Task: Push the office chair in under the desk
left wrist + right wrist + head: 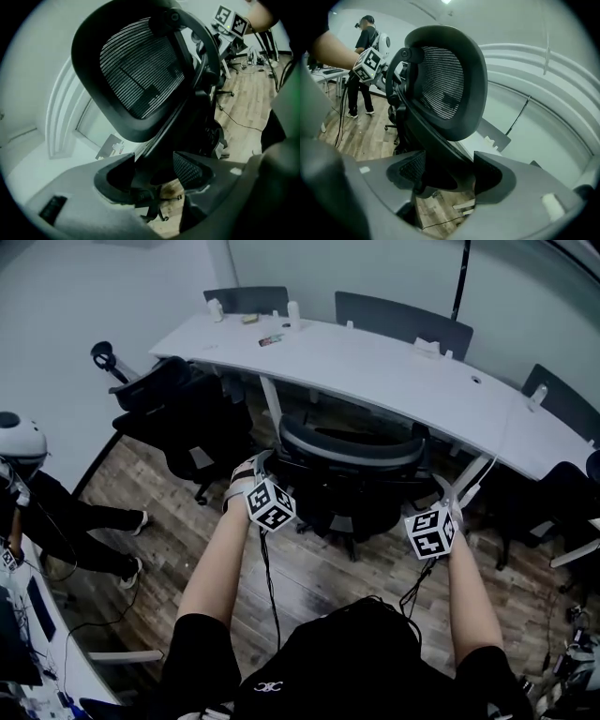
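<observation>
The black mesh-back office chair stands with its seat under the long white desk. My left gripper is at the left edge of the chair back, my right gripper at the right edge. In the left gripper view the left gripper stands open, the chair's back frame passing between its pads without being pinched. In the right gripper view the right gripper is open too, with the chair's back support running through the gap between its pads.
Another black chair stands left of the desk, and one more at the right. A person stands at the far left by a second white table. Small items lie on the desk's far left end. Cables trail over the wooden floor.
</observation>
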Demonstrator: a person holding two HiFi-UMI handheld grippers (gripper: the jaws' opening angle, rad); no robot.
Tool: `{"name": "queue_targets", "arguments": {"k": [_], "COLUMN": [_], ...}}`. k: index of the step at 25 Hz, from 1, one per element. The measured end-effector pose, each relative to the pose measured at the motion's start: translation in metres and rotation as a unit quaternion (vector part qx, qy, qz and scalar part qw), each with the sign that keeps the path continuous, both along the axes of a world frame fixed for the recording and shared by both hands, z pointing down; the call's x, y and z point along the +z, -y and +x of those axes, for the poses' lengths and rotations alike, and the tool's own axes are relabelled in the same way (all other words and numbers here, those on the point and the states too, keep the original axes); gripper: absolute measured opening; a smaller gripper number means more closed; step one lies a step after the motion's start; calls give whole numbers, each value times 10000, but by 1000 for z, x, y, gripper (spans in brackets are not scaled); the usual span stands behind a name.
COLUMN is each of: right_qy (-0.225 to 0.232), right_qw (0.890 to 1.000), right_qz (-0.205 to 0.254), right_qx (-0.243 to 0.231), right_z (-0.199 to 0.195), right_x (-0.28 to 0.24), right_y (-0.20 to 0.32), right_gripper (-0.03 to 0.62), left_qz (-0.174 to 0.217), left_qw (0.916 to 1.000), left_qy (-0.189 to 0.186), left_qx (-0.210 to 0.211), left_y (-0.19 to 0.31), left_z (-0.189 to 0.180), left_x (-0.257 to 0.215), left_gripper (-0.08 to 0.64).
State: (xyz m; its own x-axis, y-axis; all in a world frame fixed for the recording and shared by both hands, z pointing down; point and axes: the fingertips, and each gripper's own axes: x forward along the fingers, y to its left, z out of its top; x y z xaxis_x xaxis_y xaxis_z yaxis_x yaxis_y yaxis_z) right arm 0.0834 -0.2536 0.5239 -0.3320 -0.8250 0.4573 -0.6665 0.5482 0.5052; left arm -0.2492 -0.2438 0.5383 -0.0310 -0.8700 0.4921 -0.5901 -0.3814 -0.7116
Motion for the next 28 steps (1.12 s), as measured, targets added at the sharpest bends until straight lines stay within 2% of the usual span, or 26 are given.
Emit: {"name": "queue_targets", "arguments": {"k": [3,7,14,21,28], "right_qy": [-136,-88,23,58,57], "right_qw": [9998,9998,9997,9993,9986], "right_qz": [142,183,223,231,200], "right_qx": [85,83,122,272,485], "right_z": [1,1,-1,-13,-24], "right_x": [-1,-3,-3,-2,-3], "right_y": [5,10,12,36,65], "right_gripper": [313,316,316,316,316], "left_qz": [59,118,-11,-10,-176], "left_qw": [9998,9998,9996,9995,9982], "left_qy": [170,97,19,21,115], "left_qx": [22,95,281,328,556], "left_y": [6,10,19,52,98], "left_z": [0,0,-2,-14,-25], "left_x": [1,0,0,0,0], "left_gripper": [267,265,266,264,259]}}
